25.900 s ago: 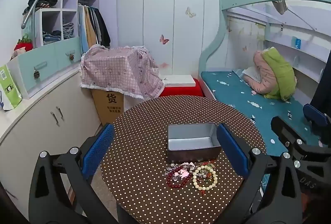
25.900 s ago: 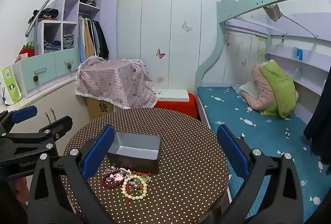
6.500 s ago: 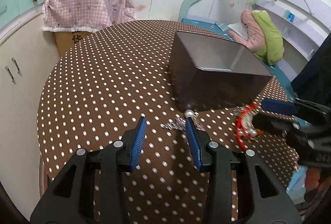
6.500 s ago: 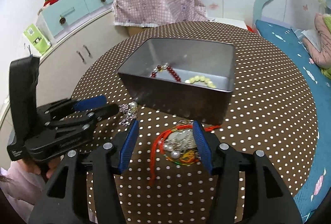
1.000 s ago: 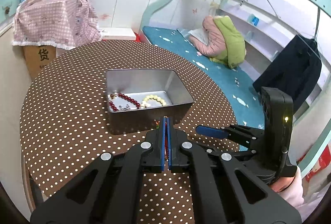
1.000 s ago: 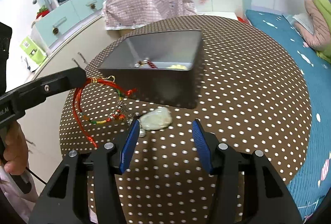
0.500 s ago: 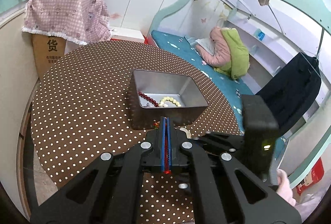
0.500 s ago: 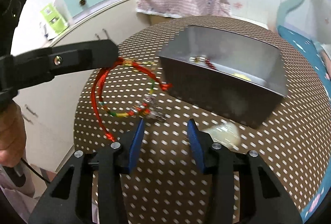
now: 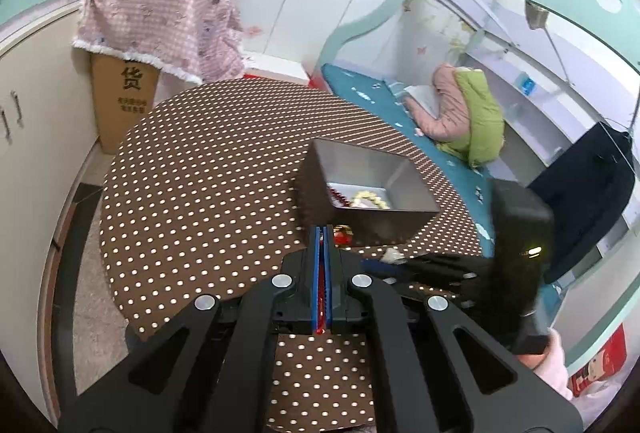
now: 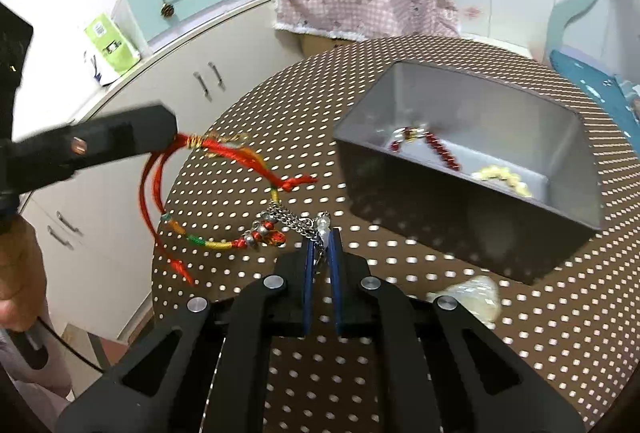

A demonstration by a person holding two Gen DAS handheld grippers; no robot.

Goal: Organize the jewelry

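Since 1 second ago, right gripper (image 10: 321, 233) has clenched on the silver chain (image 10: 298, 221) beside the tin (image 10: 460, 201); left gripper (image 9: 322, 229) stays clamped on the red cord bracelet (image 10: 224, 157), lifted above the table (image 10: 400, 373).

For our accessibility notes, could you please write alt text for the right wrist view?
The right gripper is shut on a silver chain tied to a red cord bracelet, whose other end the left gripper holds. Behind, on the polka-dot table, a metal tin holds beaded bracelets.

red cord bracelet (image 10: 224, 193): lifted, stretched taut | silver chain (image 10: 298, 223): attached | tin (image 10: 472, 169): 2 bead strands inside
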